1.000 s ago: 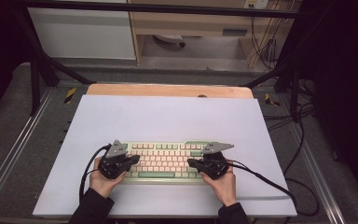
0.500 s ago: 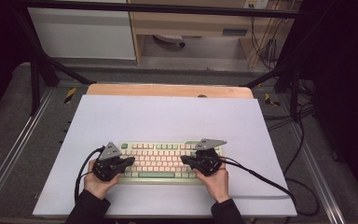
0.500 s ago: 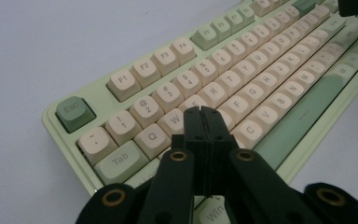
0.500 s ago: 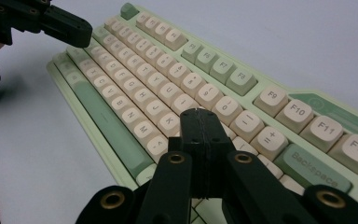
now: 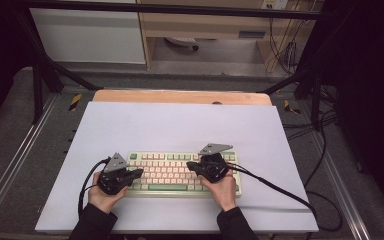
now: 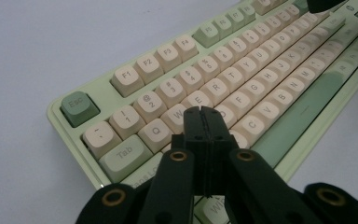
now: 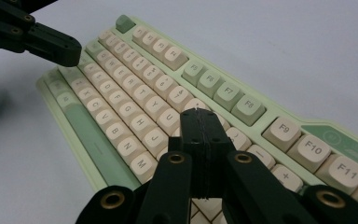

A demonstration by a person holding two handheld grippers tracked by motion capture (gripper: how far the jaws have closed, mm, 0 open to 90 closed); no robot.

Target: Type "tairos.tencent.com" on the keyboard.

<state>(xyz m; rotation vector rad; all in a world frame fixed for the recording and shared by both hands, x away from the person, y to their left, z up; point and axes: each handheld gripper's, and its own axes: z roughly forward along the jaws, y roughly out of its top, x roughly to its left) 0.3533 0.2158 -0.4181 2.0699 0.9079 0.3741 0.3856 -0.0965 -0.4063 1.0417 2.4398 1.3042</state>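
Typing job, looks barely started. Green-and-cream keyboard [image 5: 180,172] lying flat near the front edge of the white tabletop [image 5: 180,125]. Left gripper [image 6: 204,116] over the keyboard's W/E keys, right gripper [image 7: 200,120] over its U/I area, fingers pressed together, nothing pinched. Plenty of keys left.

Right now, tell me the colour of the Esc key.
Dark green Esc key, unlike the cream letter keys; clearest in the left gripper view.

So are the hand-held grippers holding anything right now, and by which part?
Nothing is held. Both the left hand-held gripper and the right hand-held gripper are shut empty over the pale green and cream keyboard.
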